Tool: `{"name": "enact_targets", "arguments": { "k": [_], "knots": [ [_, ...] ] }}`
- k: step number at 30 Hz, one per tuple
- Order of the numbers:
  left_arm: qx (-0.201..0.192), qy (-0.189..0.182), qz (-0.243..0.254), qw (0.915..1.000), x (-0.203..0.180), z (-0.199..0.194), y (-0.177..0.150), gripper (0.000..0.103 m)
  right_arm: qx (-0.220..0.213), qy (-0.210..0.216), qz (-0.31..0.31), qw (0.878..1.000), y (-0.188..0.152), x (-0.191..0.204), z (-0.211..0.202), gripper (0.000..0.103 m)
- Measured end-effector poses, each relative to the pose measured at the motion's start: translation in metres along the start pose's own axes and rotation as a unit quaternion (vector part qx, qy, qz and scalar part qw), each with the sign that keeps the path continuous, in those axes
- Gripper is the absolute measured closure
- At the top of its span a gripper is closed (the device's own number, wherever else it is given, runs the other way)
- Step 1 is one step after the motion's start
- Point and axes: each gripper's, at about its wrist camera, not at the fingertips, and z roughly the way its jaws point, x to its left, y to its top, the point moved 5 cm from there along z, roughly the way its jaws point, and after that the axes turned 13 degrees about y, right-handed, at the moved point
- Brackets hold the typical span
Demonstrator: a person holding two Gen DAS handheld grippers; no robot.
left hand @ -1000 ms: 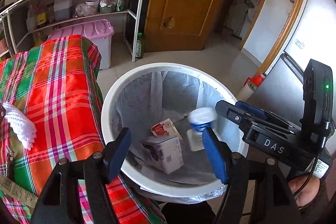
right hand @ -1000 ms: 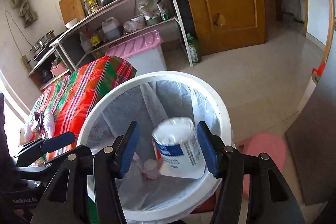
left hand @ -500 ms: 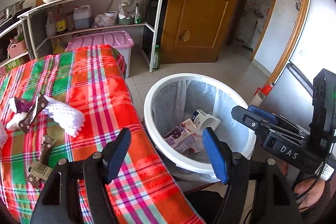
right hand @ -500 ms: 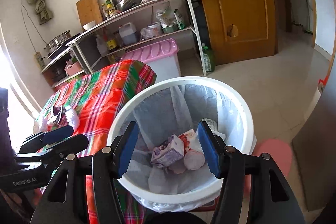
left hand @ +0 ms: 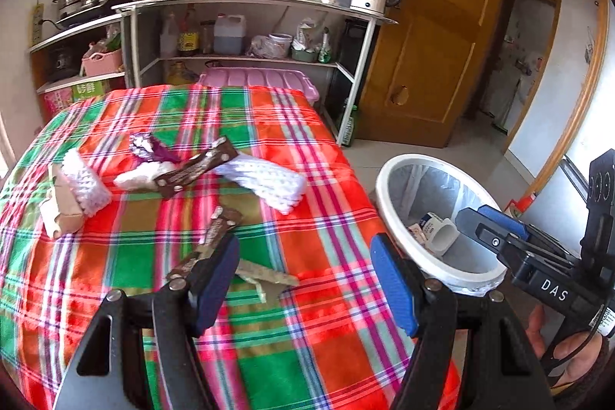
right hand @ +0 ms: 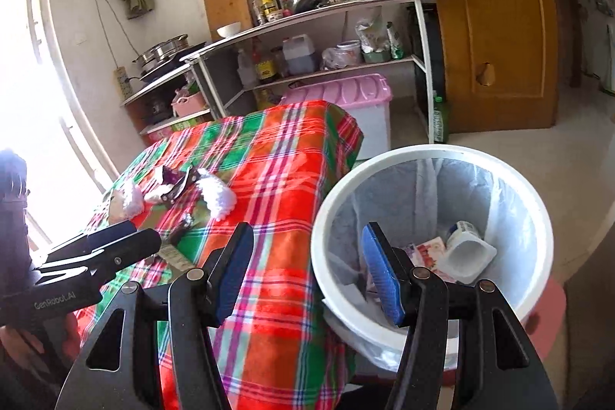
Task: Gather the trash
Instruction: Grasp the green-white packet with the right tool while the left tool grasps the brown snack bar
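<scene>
Litter was what we were after, and most of it lay in the middle left of the left wrist view on the plaid tablecloth (left hand: 307,248): a brown wrapper (left hand: 196,170), a purple foil scrap (left hand: 148,146), white foam netting (left hand: 265,181) and a flat torn wrapper (left hand: 265,277) nearest us. We held the left gripper (left hand: 303,289) with its jaws wide and nothing between them, aimed over that nearest wrapper, which we judged the easiest next pick. We held the right gripper (right hand: 307,271) likewise wide and empty, straddling the table edge beside the white bin (right hand: 430,152) at the right of its frame. A yoghurt cup (right hand: 467,250) and cartons lay inside the lined bin, which stood close against the table, we supposed so drops would be short
</scene>
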Motion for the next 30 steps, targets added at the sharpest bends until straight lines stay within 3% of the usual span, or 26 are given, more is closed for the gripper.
{"name": "enact_targets", "arguments": {
  "k": [12,23,30],
  "knots": [
    [0.015,0.061,-0.060,0.9962,0.090,0.005,-0.019,0.031,0.062,0.066,-0.053,0.994,-0.016,0.063,0.057,0.043],
    [0.039,0.071,-0.072,0.9941,0.118,0.019,-0.032,0.031,0.131,0.100,-0.113,0.980,-0.033,0.105,0.108,0.043],
    [0.045,0.070,-0.077,0.9935,0.124,0.025,-0.033,0.031,0.168,0.090,-0.167,0.967,-0.045,0.123,0.133,0.043]
  ]
}}
